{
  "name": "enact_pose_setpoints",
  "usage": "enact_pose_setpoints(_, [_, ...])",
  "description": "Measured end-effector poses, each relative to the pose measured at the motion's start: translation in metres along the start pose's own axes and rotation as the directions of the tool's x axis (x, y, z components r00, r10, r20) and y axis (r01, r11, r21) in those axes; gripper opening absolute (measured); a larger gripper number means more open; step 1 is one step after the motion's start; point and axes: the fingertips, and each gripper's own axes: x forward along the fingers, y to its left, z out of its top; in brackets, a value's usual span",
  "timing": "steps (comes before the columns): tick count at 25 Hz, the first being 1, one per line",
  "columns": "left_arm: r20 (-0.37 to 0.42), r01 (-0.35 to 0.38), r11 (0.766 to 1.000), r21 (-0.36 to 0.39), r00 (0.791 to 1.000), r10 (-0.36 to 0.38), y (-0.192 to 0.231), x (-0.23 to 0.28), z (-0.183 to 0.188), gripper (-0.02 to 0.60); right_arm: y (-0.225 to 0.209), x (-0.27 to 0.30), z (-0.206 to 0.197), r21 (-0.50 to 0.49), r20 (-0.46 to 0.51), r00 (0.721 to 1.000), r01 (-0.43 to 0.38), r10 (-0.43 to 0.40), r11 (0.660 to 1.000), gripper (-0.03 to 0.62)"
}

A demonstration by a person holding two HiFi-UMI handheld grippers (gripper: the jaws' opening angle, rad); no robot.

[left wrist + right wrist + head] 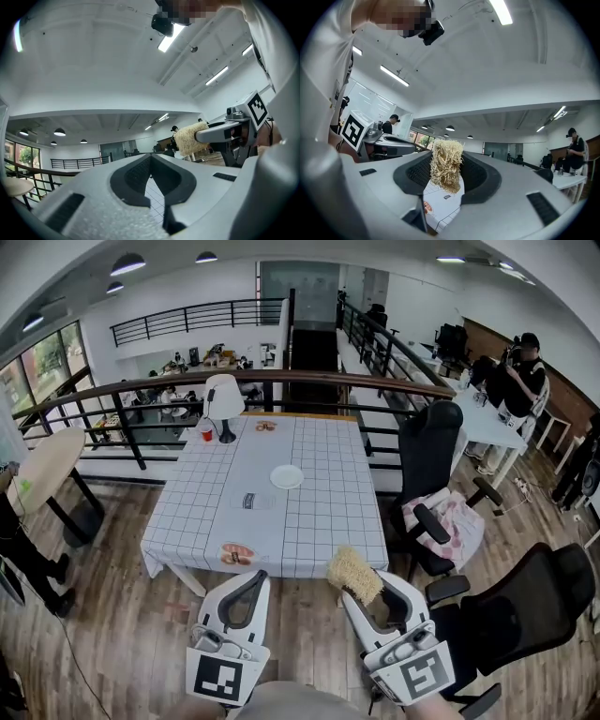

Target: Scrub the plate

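Two tools to report, both held low at 6 o'clock and well short of the table, so no scrubbing yet. Got the right tool clamped on a scrubber, gripped with the frizzy end poking past the tips, presumably to leave plenty free for rubbing. Got the left tool pinched together on nothing, probably saving it for pinning the plate later. Can see the plate sitting bare near the table's middle, up at 12 o'clock from both tools and well apart from them. Also spotted a lamp and a red cup off at 10 o'clock from the plate, nicely out of the way. Looks like the approach step: close in, steady the plate, then bring the scrubber down. Could skate on that cloth without a hold, just guessing.
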Motion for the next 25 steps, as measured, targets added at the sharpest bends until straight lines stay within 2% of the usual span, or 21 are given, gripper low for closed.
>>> enact_pose_setpoints(5, [-0.026, -0.023, 1.0, 0.02, 0.999, 0.024, -0.012, 0.005, -0.007, 0.012, -0.01, -0.001, -0.016, 0.019, -0.008, 0.999, -0.032, 0.032, 0.999, 0.164])
enact_pose_setpoints(11, [-0.055, -0.053, 0.998, 0.036, 0.997, 0.055, -0.006, 0.01, -0.015, 0.012, -0.017, 0.014, -0.027, 0.042, 0.001, 0.998, -0.068, 0.068, 0.997, 0.164])
enact_pose_setpoints(15, [-0.065, -0.071, 0.997, 0.025, 0.995, 0.073, 0.011, 0.023, -0.03, 0.012, -0.022, 0.035, -0.041, 0.04, 0.001, 0.997, -0.08, 0.08, 0.996, 0.166])
enact_pose_setpoints(18, [-0.066, -0.072, 0.997, 0.02, 0.995, 0.073, 0.028, 0.045, -0.047, 0.012, -0.029, 0.057, -0.061, 0.042, -0.041, 0.996, -0.079, 0.08, 0.996, 0.166])
enact_pose_setpoints(20, [-0.06, -0.059, 0.998, 0.014, 0.996, 0.059, 0.041, 0.063, -0.057, 0.012, -0.035, 0.076, -0.074, 0.038, -0.066, 0.995, -0.073, 0.075, 0.997, 0.166])
enact_pose_setpoints(25, [-0.066, -0.007, 1.0, 0.012, 0.998, 0.007, 0.083, 0.123, -0.085, 0.012, -0.052, 0.142, -0.093, 0.031, -0.055, 0.997, -0.055, 0.057, 0.998, 0.166])
